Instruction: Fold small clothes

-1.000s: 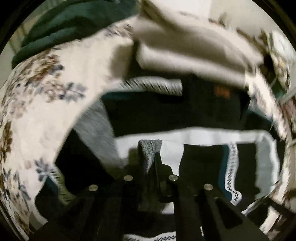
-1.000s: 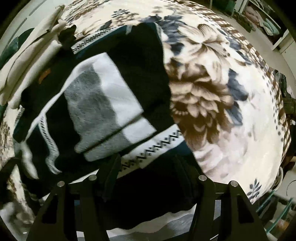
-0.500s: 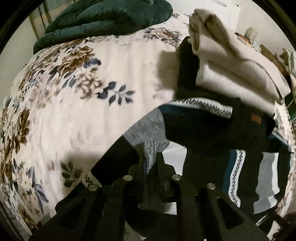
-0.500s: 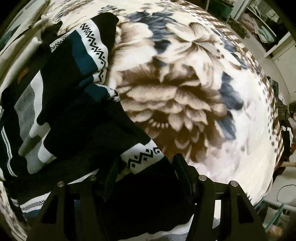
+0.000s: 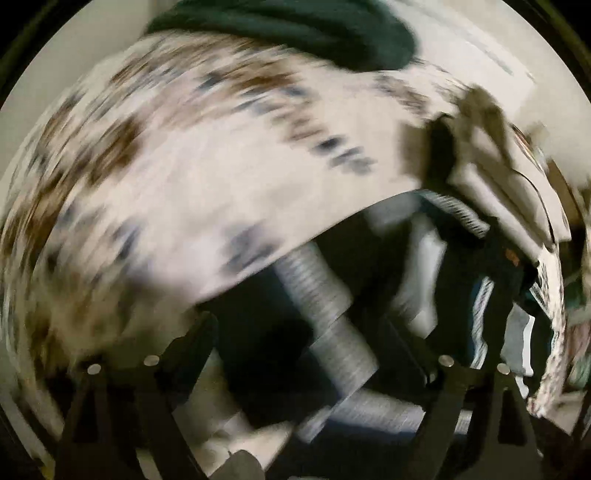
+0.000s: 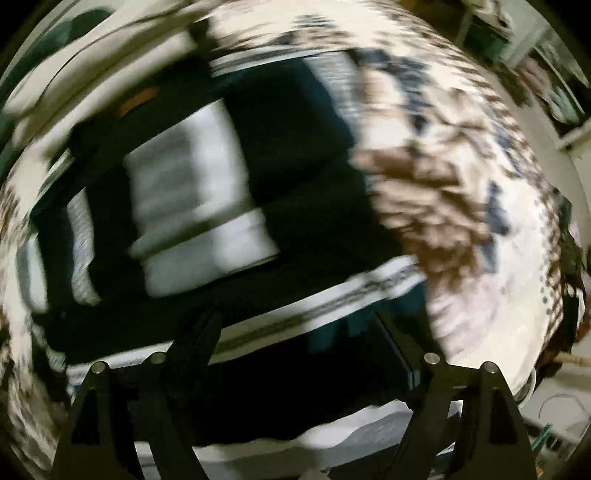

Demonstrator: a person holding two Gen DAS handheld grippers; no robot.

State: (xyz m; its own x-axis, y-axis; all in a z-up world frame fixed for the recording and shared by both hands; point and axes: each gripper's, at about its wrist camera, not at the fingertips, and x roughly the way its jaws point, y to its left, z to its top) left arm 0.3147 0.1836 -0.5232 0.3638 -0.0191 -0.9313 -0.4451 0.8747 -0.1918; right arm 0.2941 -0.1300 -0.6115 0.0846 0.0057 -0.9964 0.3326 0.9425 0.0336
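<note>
Both views are motion-blurred. A black garment with grey, white and teal patterned bands [image 6: 229, 206] lies on a floral blanket [image 6: 461, 192]. In the left wrist view its grey and black cloth [image 5: 325, 325] lies between and under the fingers of my left gripper [image 5: 299, 332], which stands wide open and holds nothing. My right gripper [image 6: 299, 325] is also wide open, low over the garment's black part and white patterned band [image 6: 332, 302].
A pile of folded beige clothes [image 5: 495, 177] sits at the garment's far edge, also in the right wrist view [image 6: 96, 74]. A dark green blanket [image 5: 295, 26] lies at the far end of the floral blanket [image 5: 184, 166]. Room clutter lies beyond the bed's right edge [image 6: 554, 88].
My left gripper was shut on the grey cloth and has opened wide, letting it go. Both cameras are swinging fast. The garment lies flatter, with the white and grey panel showing again.
</note>
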